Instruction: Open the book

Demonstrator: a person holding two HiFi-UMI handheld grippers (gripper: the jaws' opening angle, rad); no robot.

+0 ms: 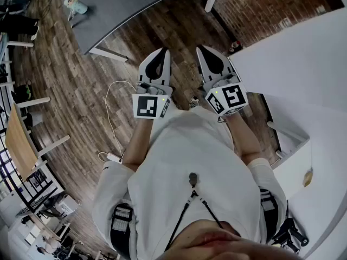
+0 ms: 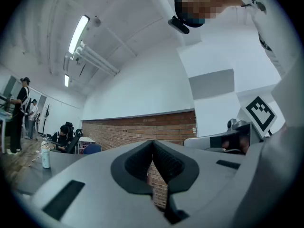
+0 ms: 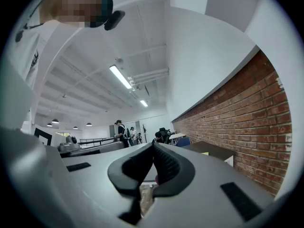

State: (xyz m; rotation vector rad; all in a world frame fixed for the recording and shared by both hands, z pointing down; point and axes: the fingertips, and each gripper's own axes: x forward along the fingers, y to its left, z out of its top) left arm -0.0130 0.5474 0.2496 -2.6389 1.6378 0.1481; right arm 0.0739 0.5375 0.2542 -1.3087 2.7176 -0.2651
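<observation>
Paper pages or a book cover appear in none of the three views, so the book's place, the way its long axis runs and which gripper is nearer to it cannot be told.

The person stands and holds both grippers out in front of the chest, side by side and close together. Both point forward and about level over a brown wooden floor (image 1: 81, 91).

The left gripper (image 1: 162, 52) has its black pads pressed together at the tips with nothing between them. Its own view (image 2: 153, 144) shows only a red brick wall (image 2: 142, 127) past the closed jaws. The right gripper (image 1: 200, 49) is likewise closed and empty. Its own view (image 3: 153, 147) looks along the same brick wall (image 3: 256, 118) toward distant people and desks.

A white tabletop (image 1: 303, 64) fills the right side of the head view, with its near edge just beside the right gripper. If the book lies on it, which is only a guess, the right gripper is the nearer one and the person would have to turn right and look down.

A grey table (image 1: 124, 4) stands well ahead on the left. A white cable (image 1: 111, 112) trails over the floor to a power strip (image 1: 114, 157).

The only container in sight is a small bottle (image 2: 45, 156) on the grey table, seen in the left gripper view. Its contents are too small to make out.
</observation>
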